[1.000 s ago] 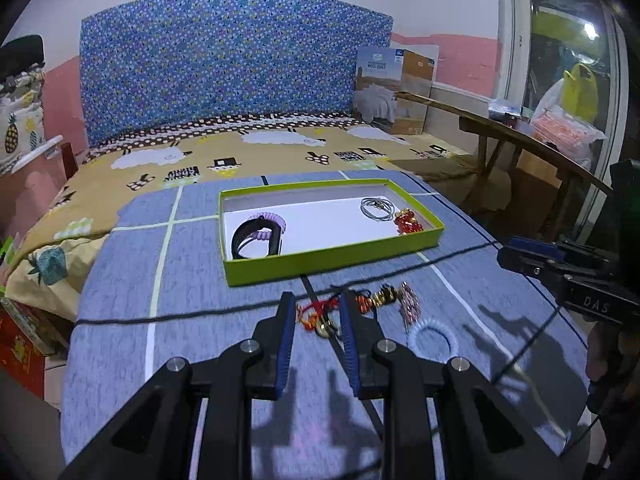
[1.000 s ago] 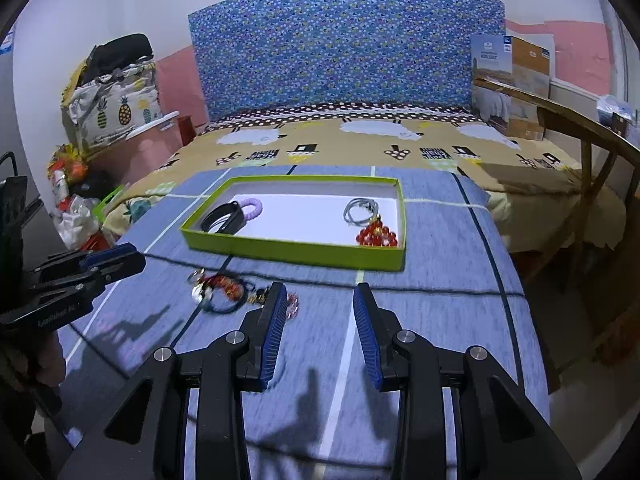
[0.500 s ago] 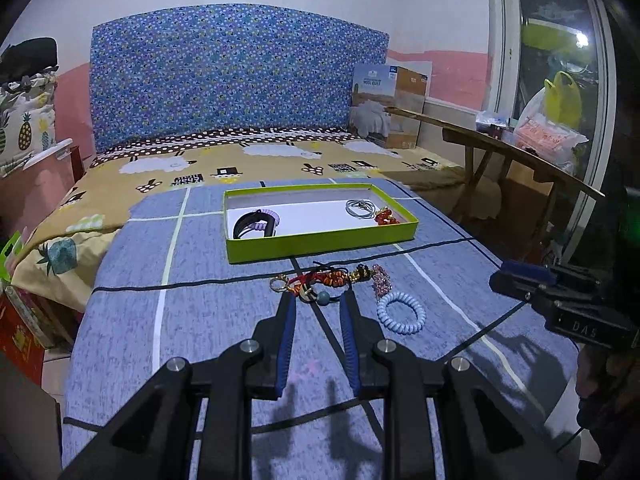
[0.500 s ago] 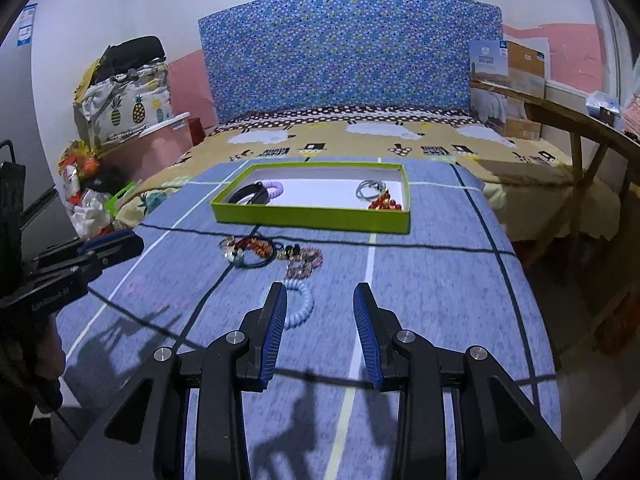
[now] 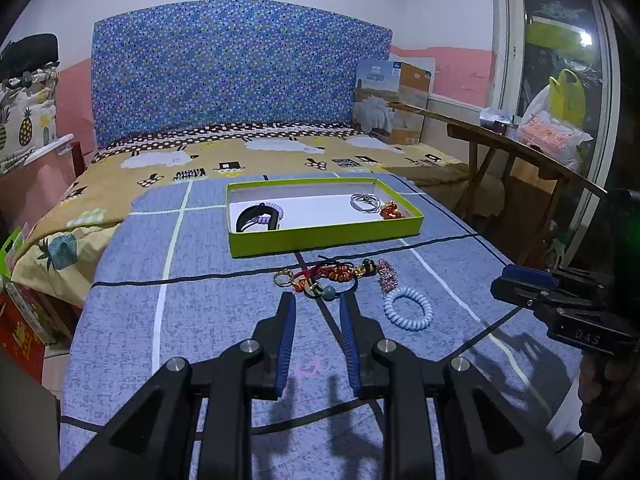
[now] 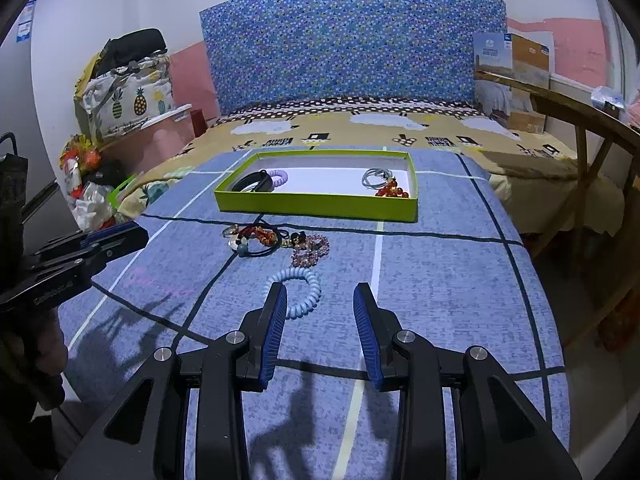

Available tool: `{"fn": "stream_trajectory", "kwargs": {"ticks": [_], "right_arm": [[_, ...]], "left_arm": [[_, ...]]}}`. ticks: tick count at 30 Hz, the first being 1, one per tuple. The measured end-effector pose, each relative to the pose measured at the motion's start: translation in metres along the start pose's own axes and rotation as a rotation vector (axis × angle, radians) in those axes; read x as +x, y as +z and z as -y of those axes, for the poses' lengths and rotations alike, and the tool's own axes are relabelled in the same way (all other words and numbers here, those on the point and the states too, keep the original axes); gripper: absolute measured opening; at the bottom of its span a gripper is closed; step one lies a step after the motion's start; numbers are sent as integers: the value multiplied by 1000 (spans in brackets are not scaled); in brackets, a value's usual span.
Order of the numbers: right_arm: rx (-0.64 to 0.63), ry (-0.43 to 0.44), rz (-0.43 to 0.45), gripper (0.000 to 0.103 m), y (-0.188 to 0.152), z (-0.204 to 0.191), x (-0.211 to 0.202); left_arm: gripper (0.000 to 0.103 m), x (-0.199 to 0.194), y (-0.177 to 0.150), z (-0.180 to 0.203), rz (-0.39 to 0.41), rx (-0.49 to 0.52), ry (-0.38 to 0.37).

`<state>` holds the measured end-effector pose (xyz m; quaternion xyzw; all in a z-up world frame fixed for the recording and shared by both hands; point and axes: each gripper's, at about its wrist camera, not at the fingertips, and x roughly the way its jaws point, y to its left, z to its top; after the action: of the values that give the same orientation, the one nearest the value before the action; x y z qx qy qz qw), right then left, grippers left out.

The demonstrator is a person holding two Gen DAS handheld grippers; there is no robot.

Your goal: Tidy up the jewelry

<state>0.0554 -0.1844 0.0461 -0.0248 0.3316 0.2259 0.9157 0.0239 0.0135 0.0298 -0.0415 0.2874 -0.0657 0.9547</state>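
Left wrist, green tray lengthwise left-right

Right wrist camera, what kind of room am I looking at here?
Most likely a bedroom in a home. A bed with a sheep-print cover and a blue patterned headboard fills the back, and pineapple-print bags are piled beside it. The blue checked cloth in front holds a green jewelry tray.

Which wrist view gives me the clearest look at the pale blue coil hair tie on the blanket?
The left wrist view: the coil hair tie lies fully visible right of the left tool. In the right wrist view the right tool's left finger hides part of the ring.
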Motion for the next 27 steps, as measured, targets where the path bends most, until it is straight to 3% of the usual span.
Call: {"fn": "stream_trajectory", "kwargs": {"ticks": [27], "right_arm": [[-3, 33, -102, 35, 8, -2, 54]], "left_arm": [[24, 85, 18, -3, -164, 63, -47]]}}
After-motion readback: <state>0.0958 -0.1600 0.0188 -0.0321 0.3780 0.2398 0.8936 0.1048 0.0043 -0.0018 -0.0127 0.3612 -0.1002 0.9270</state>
